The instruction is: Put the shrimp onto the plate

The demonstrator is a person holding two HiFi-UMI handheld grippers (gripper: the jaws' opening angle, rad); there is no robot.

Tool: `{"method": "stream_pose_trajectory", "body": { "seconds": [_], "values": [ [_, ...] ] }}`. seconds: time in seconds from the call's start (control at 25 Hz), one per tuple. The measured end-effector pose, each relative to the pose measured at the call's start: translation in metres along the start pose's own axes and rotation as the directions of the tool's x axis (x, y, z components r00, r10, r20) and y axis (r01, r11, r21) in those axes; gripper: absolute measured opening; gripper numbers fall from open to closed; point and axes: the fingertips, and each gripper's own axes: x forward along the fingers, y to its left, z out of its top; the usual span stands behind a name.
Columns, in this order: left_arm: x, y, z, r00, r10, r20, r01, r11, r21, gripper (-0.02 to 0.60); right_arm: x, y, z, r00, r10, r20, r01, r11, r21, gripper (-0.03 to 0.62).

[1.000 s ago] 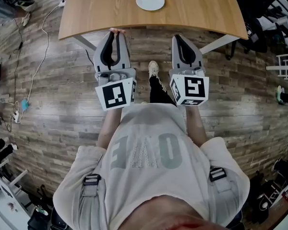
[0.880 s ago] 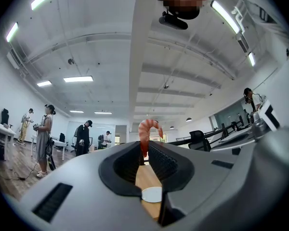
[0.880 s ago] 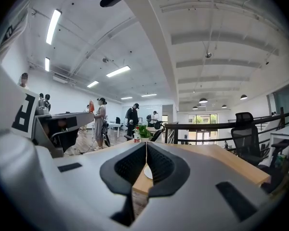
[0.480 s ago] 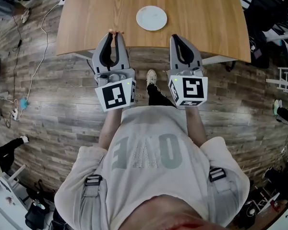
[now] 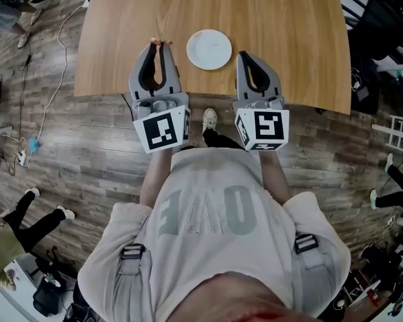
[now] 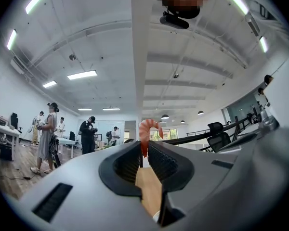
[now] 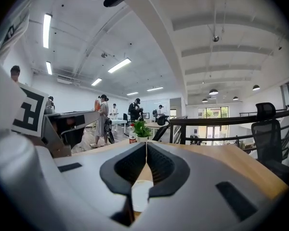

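A pink-orange shrimp (image 6: 147,132) is pinched between the tips of my left gripper (image 5: 161,44), its curled tail sticking out past the jaws; in the head view the shrimp (image 5: 162,42) shows as a small orange tip over the wooden table (image 5: 282,32). The white round plate (image 5: 209,49) lies on the table between the two grippers, just right of the left gripper's tip. My right gripper (image 5: 246,56) hangs over the table's near edge, to the right of the plate, shut with nothing in it. In the right gripper view the plate (image 7: 138,195) shows below the jaws.
The table's near edge runs under both grippers; wood-plank floor lies below. A potted plant (image 7: 140,129) stands on the table far ahead in the right gripper view. Several people stand in the office behind. Cables (image 5: 50,79) trail on the floor at left.
The table and plate have come nearer in the head view: both grippers now reach over the table's near edge beside the plate. The left gripper still holds the shrimp.
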Motion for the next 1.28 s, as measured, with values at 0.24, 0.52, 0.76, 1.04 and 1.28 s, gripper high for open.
{"method": "stream_pose_trajectory", "body": {
  "seconds": [0.24,0.52,0.76,1.04,1.28],
  "values": [
    [0.032,0.0,-0.003,1.0,0.02,0.012,-0.02,1.0,0.003,0.052,0.021,-0.013,-0.006,0.999,0.029,-0.025,-0.028,0.999,0.015,0.021],
    [0.049,-0.004,0.002,1.0,0.008,0.015,-0.008,1.0,0.009,0.052,0.037,-0.02,0.006,0.999,0.04,-0.002,-0.04,0.999,0.014,0.02],
    [0.058,-0.01,0.014,0.999,-0.028,0.045,0.027,1.0,0.01,0.052,0.039,-0.022,0.023,0.999,0.025,0.037,-0.025,1.0,0.008,0.021],
    [0.069,-0.012,0.017,0.995,-0.084,0.058,0.084,0.996,-0.003,0.052,0.046,-0.017,0.026,1.0,-0.003,0.03,0.003,1.0,0.013,0.021],
    [0.077,-0.014,0.015,0.993,-0.107,0.058,0.107,0.994,-0.001,0.052,0.053,-0.016,0.03,0.999,-0.009,0.035,0.009,1.0,0.005,0.021]
  ]
}}
